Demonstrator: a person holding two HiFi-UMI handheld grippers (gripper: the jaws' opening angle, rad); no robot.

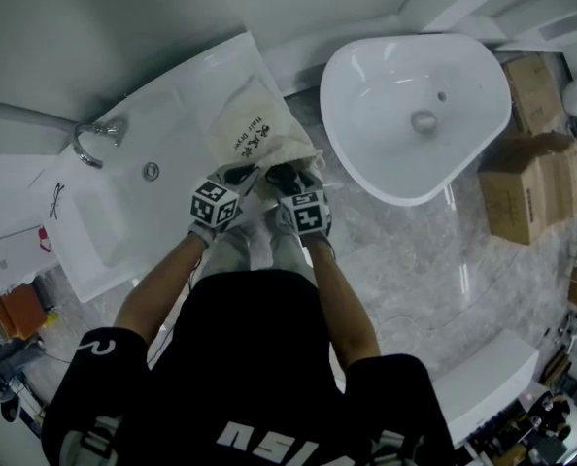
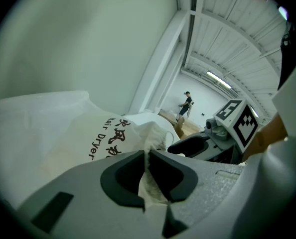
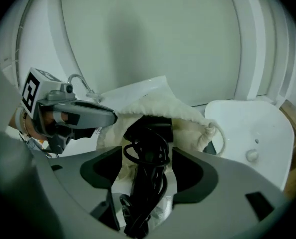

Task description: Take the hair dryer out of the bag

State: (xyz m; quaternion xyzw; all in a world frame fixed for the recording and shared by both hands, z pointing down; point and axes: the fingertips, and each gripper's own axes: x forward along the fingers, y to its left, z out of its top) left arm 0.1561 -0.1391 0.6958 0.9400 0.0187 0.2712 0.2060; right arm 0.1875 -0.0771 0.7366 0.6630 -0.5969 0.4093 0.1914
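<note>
Bag [image 1: 253,129]: cream drawstring cloth printed "Hair Dryer". It lies on the white surface [image 1: 186,95] with its mouth turned to the near side (toward the person).
Hair dryer [image 3: 155,126]: black. Its body sits in the bag's open mouth, mostly inside the cloth.
Cord [image 3: 144,193]: black and coiled, spilling out of the mouth toward the near side.
Left hand-held gripper [image 2: 147,156]: jaws pinched together on the bag's cloth rim, at the left of the mouth.
Right hand-held gripper [image 3: 147,156]: jaws wide apart, one on either side of the cord just in front of the mouth (pads not pressing on it).
Faucet [image 1: 94,134]: chrome, on the left part of the surface, well left of the bag.
Basin [image 1: 405,76]: large and white, just right of the bag.
Cardboard boxes [image 1: 526,183]: on the marbled floor [image 1: 405,260], at the far right beyond the basin.
</note>
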